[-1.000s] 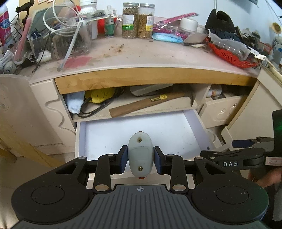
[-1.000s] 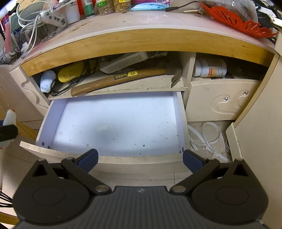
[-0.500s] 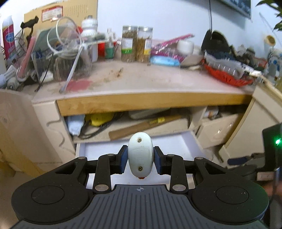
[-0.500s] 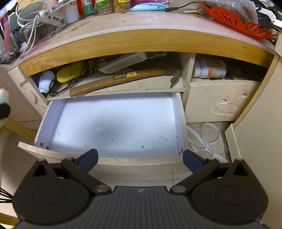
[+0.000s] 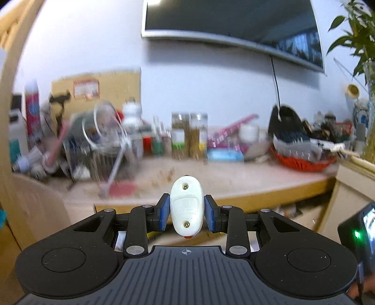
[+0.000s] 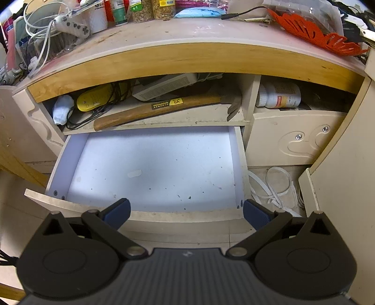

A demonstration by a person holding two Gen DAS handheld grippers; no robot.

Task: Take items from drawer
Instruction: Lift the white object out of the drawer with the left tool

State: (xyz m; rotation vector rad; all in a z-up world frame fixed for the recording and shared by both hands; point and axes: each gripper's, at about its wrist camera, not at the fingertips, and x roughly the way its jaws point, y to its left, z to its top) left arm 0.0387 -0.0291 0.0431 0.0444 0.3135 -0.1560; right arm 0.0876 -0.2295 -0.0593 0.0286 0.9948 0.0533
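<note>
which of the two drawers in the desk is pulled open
The wide left drawer, under the shelf holding the hammer, is pulled out, its white floor bare. The small drawer to its right, below the white bottle, is shut.

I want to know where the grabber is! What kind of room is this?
Probably a home workroom or living room corner. A cluttered wooden desk has a hammer on the shelf above its open drawer, jars on top, and a wall screen above.

Left tongs [image 5: 186, 213] pinched close and level; right tongs [image 6: 185, 210] spread wide, angled downward.
</note>
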